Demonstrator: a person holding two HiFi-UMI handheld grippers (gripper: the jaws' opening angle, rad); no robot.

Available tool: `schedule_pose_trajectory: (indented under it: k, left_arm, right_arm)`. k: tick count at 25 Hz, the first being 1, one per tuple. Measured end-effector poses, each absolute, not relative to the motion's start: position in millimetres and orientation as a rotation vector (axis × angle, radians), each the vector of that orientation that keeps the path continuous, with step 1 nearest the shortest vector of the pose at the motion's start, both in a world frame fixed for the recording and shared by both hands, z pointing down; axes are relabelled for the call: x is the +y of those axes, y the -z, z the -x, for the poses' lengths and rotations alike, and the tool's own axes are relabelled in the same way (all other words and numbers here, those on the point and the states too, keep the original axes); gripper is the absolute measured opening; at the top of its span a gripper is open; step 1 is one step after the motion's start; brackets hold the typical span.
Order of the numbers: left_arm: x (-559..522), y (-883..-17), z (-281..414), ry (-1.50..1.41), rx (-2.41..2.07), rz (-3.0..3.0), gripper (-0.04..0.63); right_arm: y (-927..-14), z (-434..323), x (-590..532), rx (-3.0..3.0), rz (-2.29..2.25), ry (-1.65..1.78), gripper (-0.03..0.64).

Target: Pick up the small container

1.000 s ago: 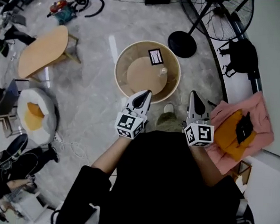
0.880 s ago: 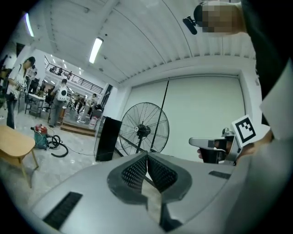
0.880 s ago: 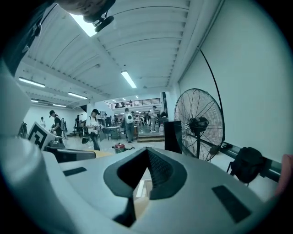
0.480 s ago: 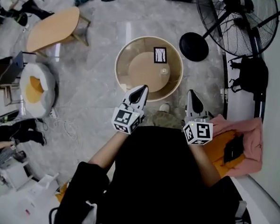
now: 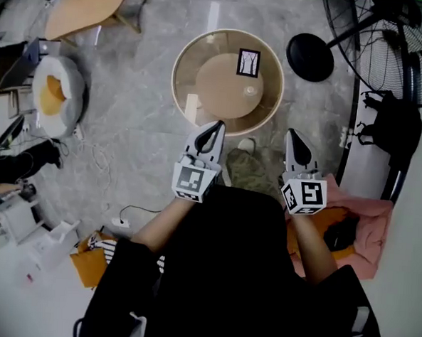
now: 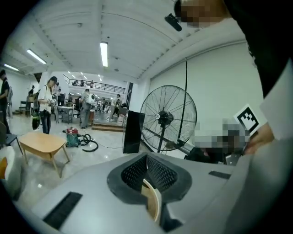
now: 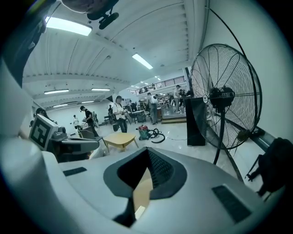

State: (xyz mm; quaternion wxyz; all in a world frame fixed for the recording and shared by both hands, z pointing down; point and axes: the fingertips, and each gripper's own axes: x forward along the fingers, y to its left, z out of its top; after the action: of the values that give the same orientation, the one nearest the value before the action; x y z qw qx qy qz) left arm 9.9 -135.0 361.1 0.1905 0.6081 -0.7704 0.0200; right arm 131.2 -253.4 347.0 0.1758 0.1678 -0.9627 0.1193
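Observation:
In the head view a small translucent container [image 5: 251, 90] stands on the inner disc of a round tan table [image 5: 185, 70], right of centre. A black-and-white card [image 5: 248, 62] stands just behind it. My left gripper [image 5: 215, 127] is shut and empty, with its tip over the table's near rim. My right gripper [image 5: 293, 136] is also shut and empty, and hangs over the floor off the table's near right. The container lies ahead of both, between their lines. In the left gripper view [image 6: 146, 155] and the right gripper view [image 7: 149, 151] the jaws meet with nothing between them, and the container is hidden.
A big floor fan [image 5: 394, 26] with a round black base [image 5: 310, 56] stands to the right of the table. A black bag [image 5: 395, 126] and pink cloth [image 5: 361, 223] lie at right. At far left are a wooden side table [image 5: 85, 7] and a white cushion [image 5: 53, 94]. People stand in the distance.
The head view has swung, so the round table and floor things now sit higher in the picture and the fan shows more. Both grippers stay shut near the table's near rim.

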Motion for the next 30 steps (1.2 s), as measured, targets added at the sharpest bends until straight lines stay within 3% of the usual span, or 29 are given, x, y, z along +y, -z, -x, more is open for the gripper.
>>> schedule_pose_trajectory:
  k: [5,17,28,29,30]
  left_arm:
    - [-145.5,-417.2,-0.1,-0.024,-2.147,-1.601,0.020]
    - [-159.6,-647.0,37.3,-0.077,-2.087,-1.359,0.020]
    - [-205.9,-737.6,57.0,-0.164,-2.040,-1.623,0.023]
    - [-210.5,-743.4,56.5,-0.173,-2.026,-1.638,0.061]
    - [-215.7,-750.2,54.9,-0.179,-2.004,-1.652,0.174]
  right_arm:
    - [-416.7,-131.4,-274.0,-2.650,-0.442,-0.358,0.015]
    - [-612.9,-90.5,-277.7,-2.500,-0.329,-0.498,0.015]
    - [-690.6,-60.0,-286.3,-2.488,-0.339,-0.449,0.016]
    - [-696.2,-61.4,-286.8,-2.481,-0.338,-0.446,0.015]
    - [-702.2,-63.3,-288.2,-2.474,-0.338,-0.442,0.015]
